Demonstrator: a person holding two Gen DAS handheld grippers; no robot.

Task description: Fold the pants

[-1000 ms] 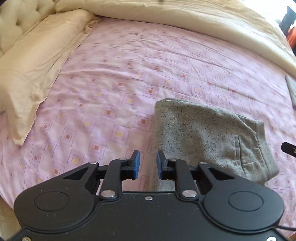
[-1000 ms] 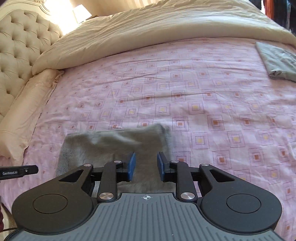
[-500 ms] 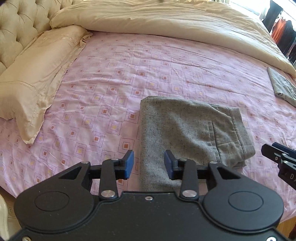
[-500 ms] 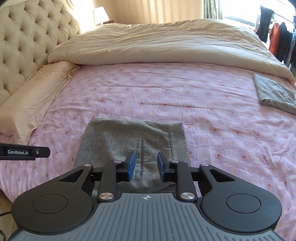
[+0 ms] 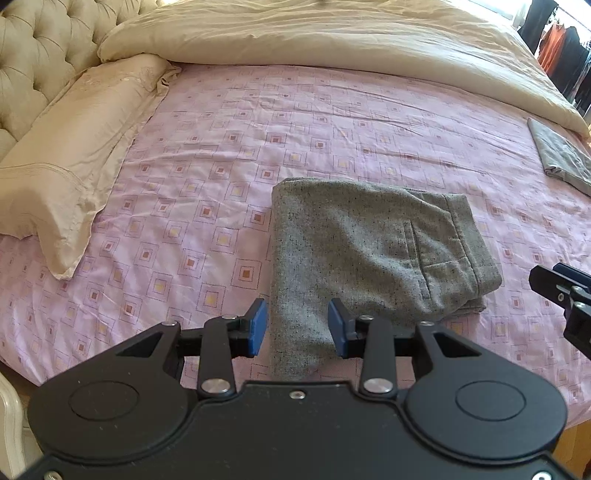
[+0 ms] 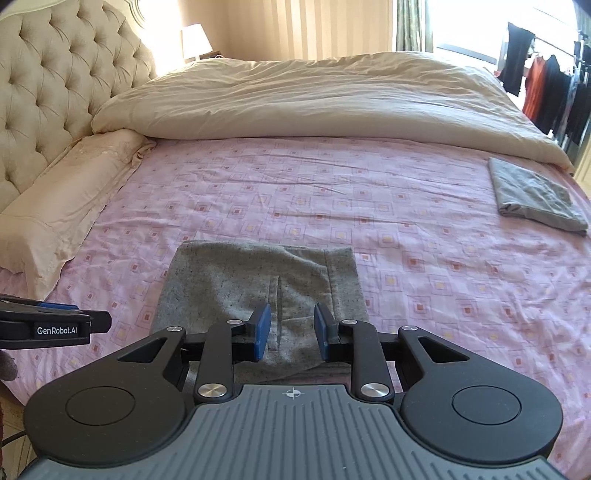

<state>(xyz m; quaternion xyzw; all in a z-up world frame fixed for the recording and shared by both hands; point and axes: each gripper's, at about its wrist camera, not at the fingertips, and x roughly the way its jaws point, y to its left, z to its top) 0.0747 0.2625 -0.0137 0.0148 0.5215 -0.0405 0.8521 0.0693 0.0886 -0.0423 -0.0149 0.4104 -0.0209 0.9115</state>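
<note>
— So what's around you?

— A bed with a pink square-patterned sheet [image 6: 388, 206], a cream duvet [image 6: 314, 99] bunched at the far side, a beige tufted headboard [image 6: 55, 85], and dark clothes on a rack [image 6: 546, 96].

— And your jaws?

— My left gripper [image 5: 297, 326] is parted, my right gripper [image 6: 290, 330] narrower; both hold nothing, above the folded speckled grey pants [image 5: 369, 251] lying near the bed's edge.

Tufted cream headboard [image 6: 55, 85] is filling the upper left of the frame. Lamp [image 6: 195, 40] is standing at top centre, striped curtains [image 6: 314, 26] beside it. Bright daylight is coming through the window [image 6: 469, 26], upper right. Dark and red clothes [image 6: 546, 96] are hanging at the right edge.
</note>
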